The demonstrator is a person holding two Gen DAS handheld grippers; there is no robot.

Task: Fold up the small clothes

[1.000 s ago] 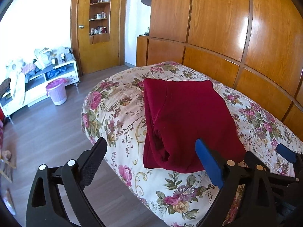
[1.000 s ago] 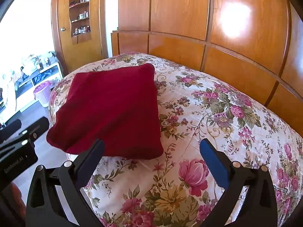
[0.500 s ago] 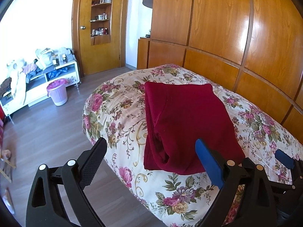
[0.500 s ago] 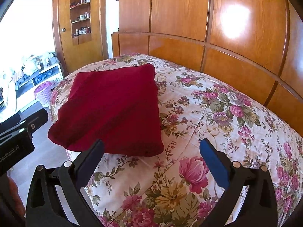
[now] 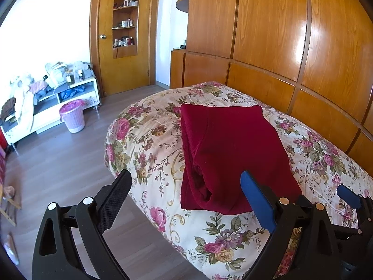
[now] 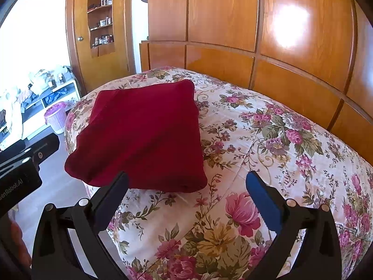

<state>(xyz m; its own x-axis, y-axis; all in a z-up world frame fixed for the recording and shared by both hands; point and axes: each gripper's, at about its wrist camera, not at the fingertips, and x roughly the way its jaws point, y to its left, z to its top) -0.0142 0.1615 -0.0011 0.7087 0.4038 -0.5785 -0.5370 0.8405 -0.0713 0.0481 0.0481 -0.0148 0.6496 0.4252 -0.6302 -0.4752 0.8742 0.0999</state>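
A dark red, soft fleecy garment [image 5: 230, 154] lies folded into a thick, roughly square bundle on a bed [image 5: 149, 140] covered by a cream quilt printed with pink flowers, near the bed's foot end and its floor-side edge. Both grippers hover above and short of it with fingers spread wide and holding nothing: the left gripper [image 5: 186, 198] has the bundle's open, layered edge just ahead and slightly right, while the right gripper [image 6: 187, 192] sees the bundle ahead and to its left. The bundle's slightly longer axis runs away from both grippers, and by my reading the left is nearer; behind the bed stands glossy wood panelling [image 6: 291, 23].
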